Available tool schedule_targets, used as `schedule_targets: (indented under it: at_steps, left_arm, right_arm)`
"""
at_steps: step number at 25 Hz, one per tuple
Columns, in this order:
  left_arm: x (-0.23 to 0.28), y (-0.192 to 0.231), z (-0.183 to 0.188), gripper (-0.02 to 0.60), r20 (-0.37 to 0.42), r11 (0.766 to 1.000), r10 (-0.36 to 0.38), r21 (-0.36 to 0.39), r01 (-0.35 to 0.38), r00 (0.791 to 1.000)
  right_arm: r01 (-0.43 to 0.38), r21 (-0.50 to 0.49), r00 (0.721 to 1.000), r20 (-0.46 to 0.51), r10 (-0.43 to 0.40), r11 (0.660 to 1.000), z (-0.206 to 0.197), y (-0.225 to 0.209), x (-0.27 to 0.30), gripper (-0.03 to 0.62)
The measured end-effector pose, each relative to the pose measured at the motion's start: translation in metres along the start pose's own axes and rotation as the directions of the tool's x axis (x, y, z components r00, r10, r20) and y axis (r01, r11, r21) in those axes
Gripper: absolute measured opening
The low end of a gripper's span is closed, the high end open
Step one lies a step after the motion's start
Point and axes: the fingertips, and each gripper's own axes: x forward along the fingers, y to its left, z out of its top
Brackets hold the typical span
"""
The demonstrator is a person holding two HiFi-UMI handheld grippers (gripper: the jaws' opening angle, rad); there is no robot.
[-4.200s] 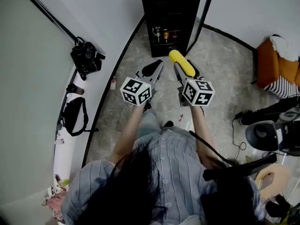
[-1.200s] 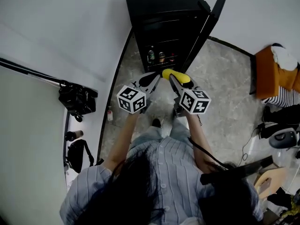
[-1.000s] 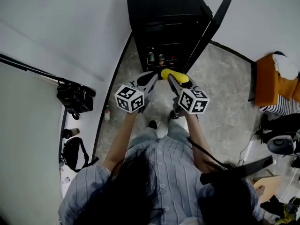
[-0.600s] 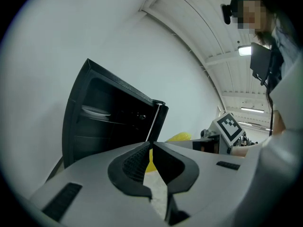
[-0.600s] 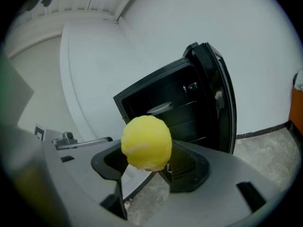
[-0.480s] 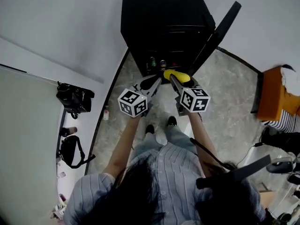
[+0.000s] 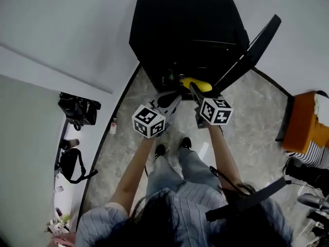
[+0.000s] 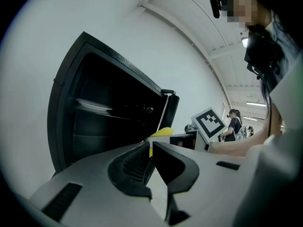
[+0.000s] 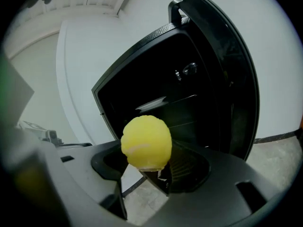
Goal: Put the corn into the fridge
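The yellow corn [image 7: 197, 83] sticks out of my right gripper [image 7: 191, 85], which is shut on it just in front of the open black fridge [image 7: 185, 30]. In the right gripper view the corn [image 9: 146, 142] shows end-on between the jaws, with the fridge's dark shelves [image 9: 156, 100] behind. My left gripper [image 7: 174, 98] hangs beside it at the left, jaws together and nothing in them. The left gripper view shows the fridge [image 8: 99, 112], the corn's tip [image 8: 161, 132] and the right gripper's marker cube [image 8: 209, 122].
The fridge door [image 7: 254, 42] stands open to the right. Small bottles [image 7: 171, 77] sit on a low shelf inside. Black bags [image 7: 78, 109] lie along the left wall, with an orange seat [image 7: 303, 122] at the right. Other people [image 8: 233, 122] stand far off.
Over the last seconds the person has walked up to the fridge: it has grown in the head view and both grippers now sit at its opening. The corn stays held.
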Motion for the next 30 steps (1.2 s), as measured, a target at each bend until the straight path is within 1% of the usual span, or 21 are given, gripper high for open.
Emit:
schedule_targets:
  at_steps: [3, 8, 13, 17, 21, 24, 28, 30]
  left_arm:
    - [0.004, 0.010, -0.003, 0.011, -0.001, 1.000, 0.008, 0.008, -0.008, 1.000]
    - [0.008, 0.029, -0.012, 0.011, 0.012, 1.000, 0.031, 0.001, -0.031, 0.999]
    - [0.010, 0.048, -0.026, 0.011, 0.019, 0.998, 0.054, -0.022, -0.054, 0.998]
    - [0.011, 0.056, -0.039, 0.011, 0.009, 0.998, 0.047, -0.038, -0.047, 0.999]
    - [0.009, 0.054, -0.044, 0.011, 0.010, 0.998, 0.025, -0.055, -0.024, 1.000]
    - [0.008, 0.060, -0.046, 0.011, 0.010, 0.998, 0.033, -0.046, -0.033, 0.999]
    - [0.005, 0.064, -0.051, 0.011, 0.012, 0.998, 0.037, -0.061, -0.036, 0.999]
    - [0.004, 0.066, -0.052, 0.011, 0.007, 0.998, 0.037, -0.060, -0.037, 0.999]
  right_arm:
    - [-0.004, -0.021, 1.000, 0.001, 0.004, 1.000, 0.003, -0.005, 0.015, 0.247]
    - [0.001, -0.068, 1.000, -0.002, -0.001, 0.998, 0.002, -0.016, 0.041, 0.247]
    - [0.017, -0.076, 1.000, 0.017, -0.016, 0.997, 0.002, -0.031, 0.071, 0.247]
    - [0.036, -0.092, 0.999, 0.031, -0.033, 0.995, 0.003, -0.042, 0.097, 0.247]
    - [0.064, -0.120, 0.998, 0.015, -0.063, 0.991, 0.000, -0.055, 0.122, 0.247]
    - [0.084, -0.157, 0.996, 0.004, -0.085, 0.984, -0.002, -0.060, 0.141, 0.247]
    - [0.110, -0.212, 0.993, -0.007, -0.114, 0.971, -0.012, -0.070, 0.157, 0.247]
    - [0.111, -0.224, 0.993, -0.010, -0.116, 0.968, -0.015, -0.075, 0.163, 0.247]
